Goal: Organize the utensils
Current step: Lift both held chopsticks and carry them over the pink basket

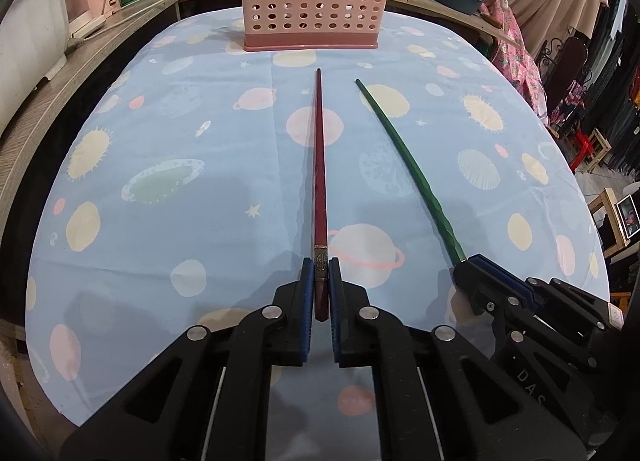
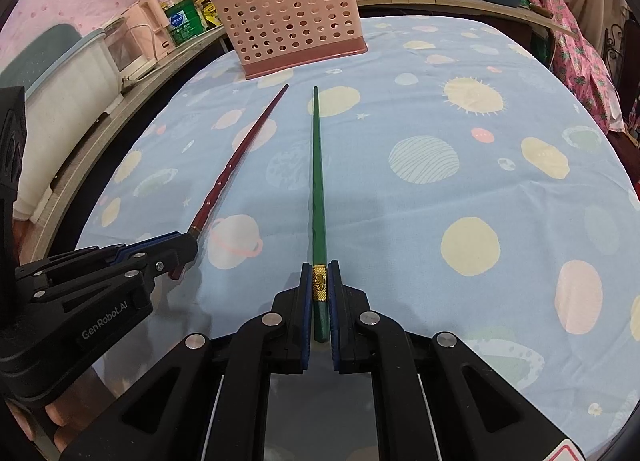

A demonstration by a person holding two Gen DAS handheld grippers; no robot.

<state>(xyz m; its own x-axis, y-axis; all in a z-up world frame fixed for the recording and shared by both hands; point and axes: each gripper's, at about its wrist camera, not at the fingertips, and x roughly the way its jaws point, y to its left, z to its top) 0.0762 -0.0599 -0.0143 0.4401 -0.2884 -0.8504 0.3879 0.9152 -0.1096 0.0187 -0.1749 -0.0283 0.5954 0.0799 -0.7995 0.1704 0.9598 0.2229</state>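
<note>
A table under a pale blue planet-print cloth [image 1: 168, 189] carries a pink perforated utensil basket [image 1: 312, 1] near its far edge, with what look like red sticks standing in its raised end compartment, though that part is too small to be sure. The left gripper [image 1: 321, 281] is clamped on the thick end of a dark red chopstick [image 1: 320, 165], and the right gripper [image 2: 320, 285] is clamped on the gold-banded end of a green chopstick [image 2: 318, 181]. Both sticks point toward the basket, their tips short of its base and apart from each other, over the middle of the cloth.
</note>
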